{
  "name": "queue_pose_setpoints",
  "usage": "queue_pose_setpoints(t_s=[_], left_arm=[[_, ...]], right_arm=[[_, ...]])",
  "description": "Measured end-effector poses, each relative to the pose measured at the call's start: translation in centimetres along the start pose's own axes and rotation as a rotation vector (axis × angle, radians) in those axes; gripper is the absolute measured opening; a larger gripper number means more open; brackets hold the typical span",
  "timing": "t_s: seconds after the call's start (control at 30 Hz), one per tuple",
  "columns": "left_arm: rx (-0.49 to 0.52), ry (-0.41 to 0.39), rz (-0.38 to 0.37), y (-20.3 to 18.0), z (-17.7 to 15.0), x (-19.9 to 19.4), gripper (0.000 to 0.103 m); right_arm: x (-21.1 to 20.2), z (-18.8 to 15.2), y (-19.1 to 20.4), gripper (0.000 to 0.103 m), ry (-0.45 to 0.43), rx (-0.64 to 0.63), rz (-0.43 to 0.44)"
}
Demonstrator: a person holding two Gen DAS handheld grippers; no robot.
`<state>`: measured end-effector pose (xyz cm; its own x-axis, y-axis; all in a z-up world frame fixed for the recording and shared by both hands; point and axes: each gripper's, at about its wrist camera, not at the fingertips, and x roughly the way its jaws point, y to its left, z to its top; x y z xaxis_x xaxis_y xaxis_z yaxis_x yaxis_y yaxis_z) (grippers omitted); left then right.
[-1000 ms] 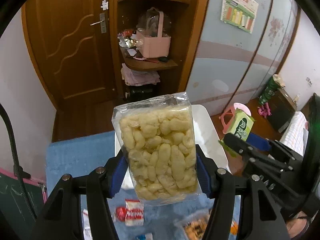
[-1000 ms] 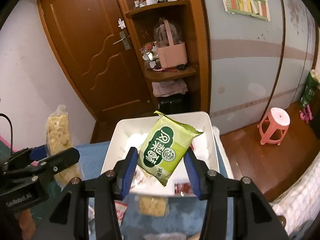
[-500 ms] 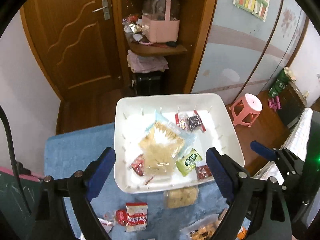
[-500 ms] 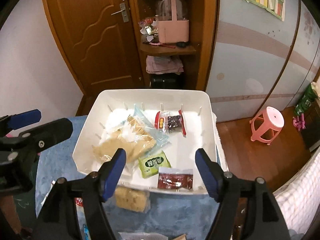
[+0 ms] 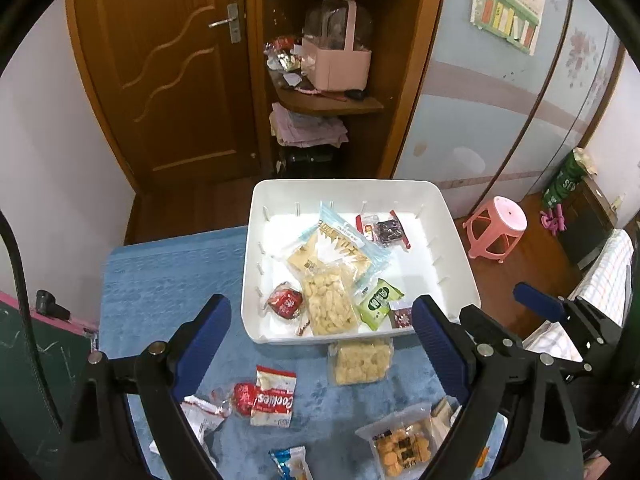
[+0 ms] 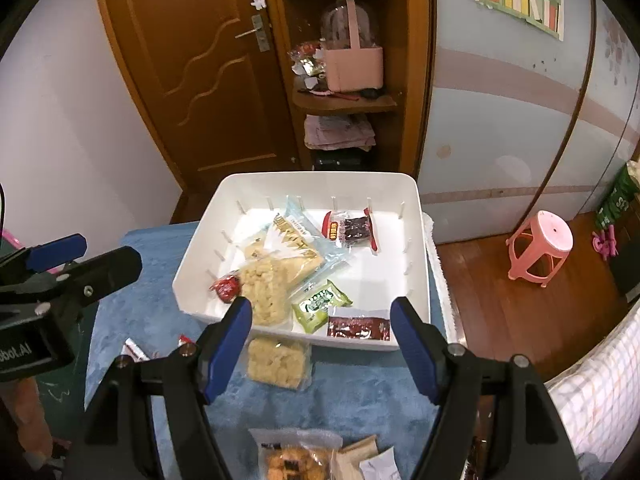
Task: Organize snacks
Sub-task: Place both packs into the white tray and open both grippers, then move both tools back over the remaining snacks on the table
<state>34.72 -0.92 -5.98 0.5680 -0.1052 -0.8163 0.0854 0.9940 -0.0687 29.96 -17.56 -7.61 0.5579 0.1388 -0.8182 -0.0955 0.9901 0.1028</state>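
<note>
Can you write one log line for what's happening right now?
left claw: open | right claw: open | white plastic bin: holds snacks | blue mat: more packets

Left gripper (image 5: pixel 322 344) empty (fingers (image 5: pixel 204 344) apart) over tray (image 5: pixel 460 240).

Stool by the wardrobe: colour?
Pink stool; clearest in the right wrist view.

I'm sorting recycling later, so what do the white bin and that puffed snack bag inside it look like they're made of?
White bin: likely rigid moulded plastic, smooth with a slight sheen, and slotted walls. Puffed snack bag: thin clear plastic film, glossy; the pale pieces show through.
</note>
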Motion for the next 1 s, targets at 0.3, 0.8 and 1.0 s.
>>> queue_pose_setpoints(t_s=[0.3, 0.8, 1.0], left_arm=[[0.0, -0.044, -0.01, -1.0, -2.9, -4.5, 0.091], [-0.024, -0.05, 0.024, 0.6, -10.2, -8.3, 0.091], [-0.069, 0.021, 0.048, 2.4, -13.7, -6.6, 0.091]], right_arm=[[-5.1, -2.5, 0.2, 0.073, -0.043, -0.05, 0.024], [-8.6, -8.6, -2.6, 0.073, -0.007, -0.05, 0.042], [-6.5, -11.8, -2.4, 0.073, 0.083, -0.032, 0.076]])
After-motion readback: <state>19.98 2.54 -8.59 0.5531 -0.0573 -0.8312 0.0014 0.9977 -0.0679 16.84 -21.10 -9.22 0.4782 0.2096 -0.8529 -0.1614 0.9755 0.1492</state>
